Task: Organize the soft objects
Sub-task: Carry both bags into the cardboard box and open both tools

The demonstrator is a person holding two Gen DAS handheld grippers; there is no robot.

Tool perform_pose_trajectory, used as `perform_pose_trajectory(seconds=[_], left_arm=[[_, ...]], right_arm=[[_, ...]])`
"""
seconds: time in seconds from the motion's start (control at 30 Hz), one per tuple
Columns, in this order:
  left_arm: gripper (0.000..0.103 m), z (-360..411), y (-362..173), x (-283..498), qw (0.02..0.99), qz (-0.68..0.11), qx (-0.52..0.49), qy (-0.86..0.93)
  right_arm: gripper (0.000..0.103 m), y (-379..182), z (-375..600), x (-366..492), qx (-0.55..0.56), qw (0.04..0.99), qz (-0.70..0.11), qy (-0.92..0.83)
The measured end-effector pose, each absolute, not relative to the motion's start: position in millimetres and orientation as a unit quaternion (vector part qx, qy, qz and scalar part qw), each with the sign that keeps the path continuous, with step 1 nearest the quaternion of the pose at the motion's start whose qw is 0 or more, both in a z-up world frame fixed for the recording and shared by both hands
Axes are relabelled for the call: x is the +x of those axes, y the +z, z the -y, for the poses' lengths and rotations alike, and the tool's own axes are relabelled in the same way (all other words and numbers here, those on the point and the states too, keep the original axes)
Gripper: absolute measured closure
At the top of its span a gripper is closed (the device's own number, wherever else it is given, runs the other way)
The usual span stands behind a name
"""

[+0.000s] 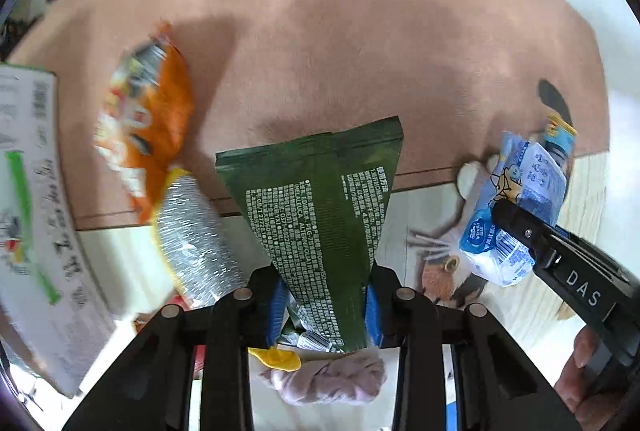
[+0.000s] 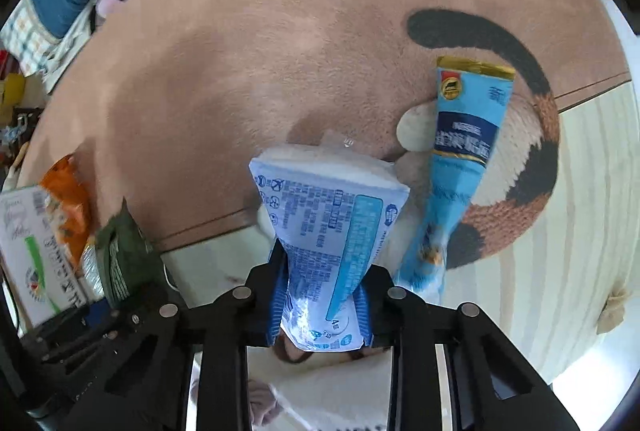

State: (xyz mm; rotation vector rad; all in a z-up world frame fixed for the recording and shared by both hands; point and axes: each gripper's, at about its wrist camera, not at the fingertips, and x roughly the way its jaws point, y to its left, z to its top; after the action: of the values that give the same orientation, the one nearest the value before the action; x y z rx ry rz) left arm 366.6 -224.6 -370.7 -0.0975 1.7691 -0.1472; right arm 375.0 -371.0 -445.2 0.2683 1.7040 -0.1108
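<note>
My left gripper (image 1: 326, 305) is shut on a dark green pouch (image 1: 320, 215) with white print, held above the edge of the pink carpet (image 1: 340, 31). My right gripper (image 2: 320, 305) is shut on a blue-and-white tissue pack (image 2: 328, 227); it also shows in the left wrist view (image 1: 508, 215) at the right. An orange snack bag (image 1: 148, 127) with a silver inside lies at the left on the carpet. A light-blue snack bag (image 2: 460, 167) lies to the right of the tissue pack. A pinkish cloth bundle (image 1: 332, 379) lies under the left gripper.
A white carton (image 1: 28, 211) with green print stands at the far left. A cat-shaped rug (image 2: 516, 167) lies on the pale floor (image 2: 560, 251) at the right. Clothes and bags (image 2: 60, 15) are piled beyond the carpet's far left corner.
</note>
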Motion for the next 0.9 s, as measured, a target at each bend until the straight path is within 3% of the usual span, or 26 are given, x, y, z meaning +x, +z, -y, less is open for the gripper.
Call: perform_pose_trajectory(seconds=[0.23,0.33,0.53,0.63,0.9], left_arm=[[0.074,168,-289,349,0.670,-0.735,-0.062,-0.089],[0.074,119,-263,303,0.683,-0.721,-0.077,-0.088],[0.074,30,-250,250,0.702,-0.703,-0.092,-0.064],[0.074,-11,-273,223,0.703,-0.703,-0.095,-0.049],[0.074,-122,-341,258,0.667,-0.735,-0.121,-0.028]], right_arm=[[0.072,-336,300,357,0.102,0.690,-0.716,0.026],[0.072,-297,238,344,0.093,0.704,-0.701,0.067],[0.072,-232,152,278,0.076,0.715,-0.678,0.152],[0.072,-230,90,257,0.062,0.713,-0.675,0.180],[0.072,-318,-21,278,0.022,0.694,-0.695,0.187]])
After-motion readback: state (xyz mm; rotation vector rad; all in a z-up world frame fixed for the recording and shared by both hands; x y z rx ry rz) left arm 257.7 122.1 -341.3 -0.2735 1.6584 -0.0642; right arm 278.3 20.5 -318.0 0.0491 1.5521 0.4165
